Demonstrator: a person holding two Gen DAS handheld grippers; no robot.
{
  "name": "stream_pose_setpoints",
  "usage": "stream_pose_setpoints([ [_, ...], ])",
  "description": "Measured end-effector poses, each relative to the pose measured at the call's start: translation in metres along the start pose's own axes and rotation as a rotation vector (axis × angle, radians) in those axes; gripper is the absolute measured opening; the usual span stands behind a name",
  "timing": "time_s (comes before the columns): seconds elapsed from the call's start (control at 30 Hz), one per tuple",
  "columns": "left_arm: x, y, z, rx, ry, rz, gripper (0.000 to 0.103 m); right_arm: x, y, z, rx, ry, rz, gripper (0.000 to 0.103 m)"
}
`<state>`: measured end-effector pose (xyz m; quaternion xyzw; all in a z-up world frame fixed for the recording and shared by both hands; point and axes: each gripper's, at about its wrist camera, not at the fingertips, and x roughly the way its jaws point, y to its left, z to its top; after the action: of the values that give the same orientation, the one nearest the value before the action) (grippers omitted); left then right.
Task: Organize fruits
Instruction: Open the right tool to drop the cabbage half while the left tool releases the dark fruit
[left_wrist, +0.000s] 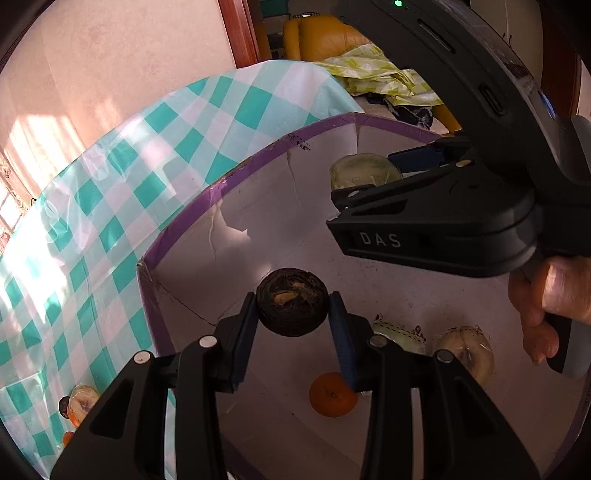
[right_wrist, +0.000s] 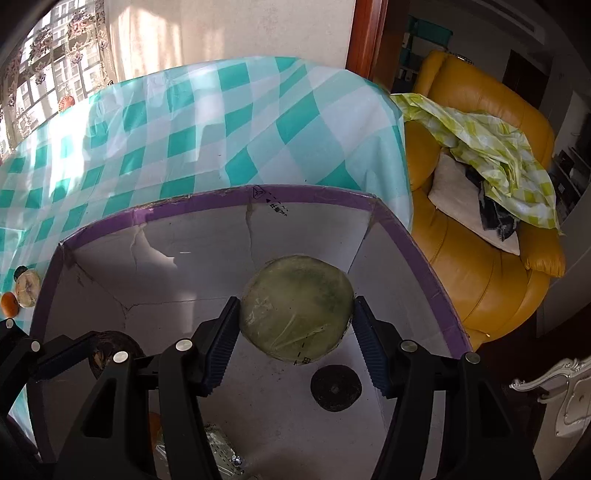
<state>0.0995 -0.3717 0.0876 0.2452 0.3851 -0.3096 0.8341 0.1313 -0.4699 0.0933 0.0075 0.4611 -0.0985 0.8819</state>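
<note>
My left gripper (left_wrist: 292, 314) is shut on a dark round fruit (left_wrist: 291, 302) and holds it over the inside of a white box with a purple rim (left_wrist: 240, 177). My right gripper (right_wrist: 295, 314) is shut on a green round fruit in clear wrap (right_wrist: 295, 306), also above the box (right_wrist: 221, 201). The left wrist view shows the right gripper (left_wrist: 369, 173) at the upper right, a hand (left_wrist: 546, 302) on its handle. On the box floor lie an orange (left_wrist: 333, 395), two pale wrapped fruits (left_wrist: 465, 350) and another dark fruit (right_wrist: 335, 387).
The box stands on a table with a teal-and-white checked cloth (right_wrist: 184, 129). A pale wrapped fruit (right_wrist: 27, 288) and an orange (right_wrist: 8, 304) lie on the cloth left of the box. A yellow armchair (right_wrist: 480, 277) with a green-patterned sheet stands to the right.
</note>
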Motion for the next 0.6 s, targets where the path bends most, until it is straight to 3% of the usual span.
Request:
stream_pose_setpoints([
  [0.27,0.033,-0.009,0.006,0.086,0.177,0.014,0.039,0.038,0.004,-0.013,-0.047,0.153,-0.053,0.060],
  [0.33,0.039,-0.006,0.007,0.075,0.209,-0.012,0.039,0.047,0.007,-0.017,-0.062,0.190,-0.056,0.060],
  [0.6,0.062,0.001,0.005,0.061,0.361,-0.101,0.039,0.048,0.013,-0.020,-0.078,0.190,-0.068,0.060],
])
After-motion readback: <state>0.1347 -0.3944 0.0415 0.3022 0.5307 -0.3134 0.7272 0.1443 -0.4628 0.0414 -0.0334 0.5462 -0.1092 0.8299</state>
